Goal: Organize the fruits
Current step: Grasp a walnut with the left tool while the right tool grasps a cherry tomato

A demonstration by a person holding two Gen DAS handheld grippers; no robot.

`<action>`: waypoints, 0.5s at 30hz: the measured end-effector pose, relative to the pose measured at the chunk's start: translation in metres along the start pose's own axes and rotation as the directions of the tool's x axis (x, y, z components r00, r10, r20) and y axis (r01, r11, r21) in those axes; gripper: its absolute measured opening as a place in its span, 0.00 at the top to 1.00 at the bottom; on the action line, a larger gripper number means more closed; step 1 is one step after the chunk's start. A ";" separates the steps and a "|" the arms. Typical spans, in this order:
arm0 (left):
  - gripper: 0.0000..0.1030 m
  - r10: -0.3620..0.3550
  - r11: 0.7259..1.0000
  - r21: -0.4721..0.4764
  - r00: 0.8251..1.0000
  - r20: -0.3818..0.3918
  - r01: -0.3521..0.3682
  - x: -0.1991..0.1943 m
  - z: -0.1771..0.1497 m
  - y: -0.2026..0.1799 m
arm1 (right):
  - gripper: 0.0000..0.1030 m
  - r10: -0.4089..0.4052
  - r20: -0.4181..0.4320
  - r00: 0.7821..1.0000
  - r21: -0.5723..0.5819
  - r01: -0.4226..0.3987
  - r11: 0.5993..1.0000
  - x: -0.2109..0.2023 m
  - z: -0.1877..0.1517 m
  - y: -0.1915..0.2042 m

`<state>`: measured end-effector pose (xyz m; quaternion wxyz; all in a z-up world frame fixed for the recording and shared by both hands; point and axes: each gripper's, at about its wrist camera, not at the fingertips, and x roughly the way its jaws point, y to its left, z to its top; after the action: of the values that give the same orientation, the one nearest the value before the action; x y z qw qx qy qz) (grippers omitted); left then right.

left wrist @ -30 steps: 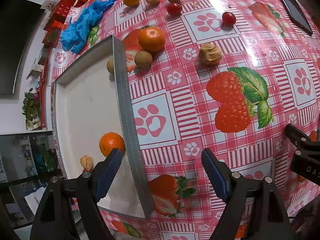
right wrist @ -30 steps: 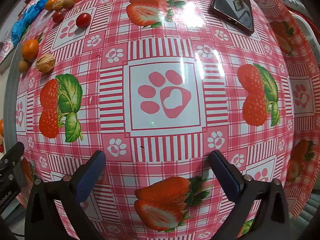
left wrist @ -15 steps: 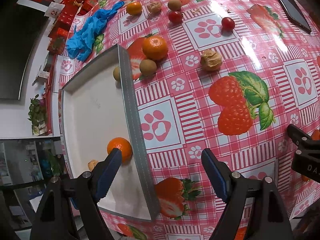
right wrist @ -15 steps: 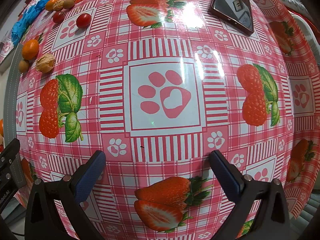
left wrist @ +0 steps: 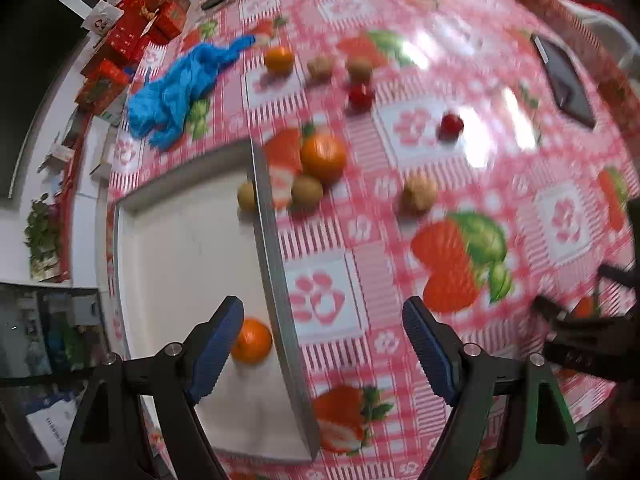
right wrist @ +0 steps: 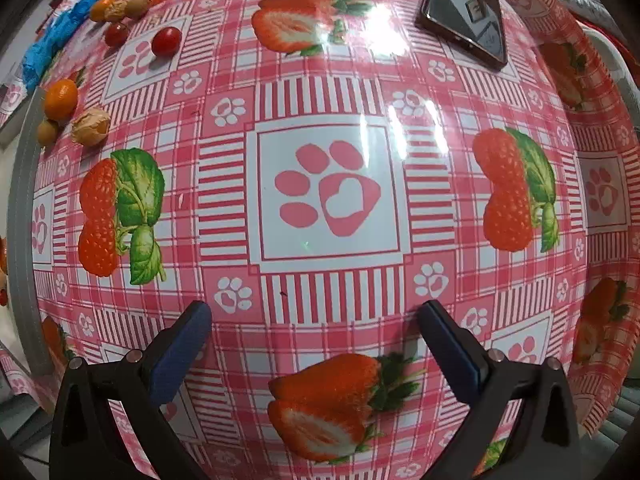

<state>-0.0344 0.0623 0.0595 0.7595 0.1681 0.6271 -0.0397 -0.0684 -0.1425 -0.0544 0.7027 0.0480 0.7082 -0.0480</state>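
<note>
Our left tongs (left wrist: 323, 342) gape empty over the tray (left wrist: 276, 280) wall, one orange (left wrist: 251, 340) inside it by the near pad. More fruit (left wrist: 322, 156) waits beyond the tray. Our right tongs (right wrist: 315, 334), apart, idle over bare table (right wrist: 328, 80).

Spread tongs (right wrist: 314, 338) hang empty above the tablecloth (right wrist: 328, 92).

A tray (left wrist: 276, 280) sits at the worktop's (left wrist: 360, 280) left edge, holding a mandarin (left wrist: 251, 340) near its right wall. Just outside that wall lie another mandarin (left wrist: 322, 157) and a small fruit (left wrist: 307, 191). A phone (right wrist: 464, 14) lies far right.
</note>
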 end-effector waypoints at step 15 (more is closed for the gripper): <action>0.20 -0.150 0.985 0.095 0.985 0.089 0.141 0.028 0.059 -0.060 | 0.00 0.159 0.168 0.973 0.291 -0.203 0.935 -0.094 0.035 -0.064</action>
<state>0.0108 -0.0080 0.0293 0.7755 0.1533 0.5983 -0.1310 -0.0417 -0.2105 0.0389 0.7367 0.2181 0.6329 -0.0955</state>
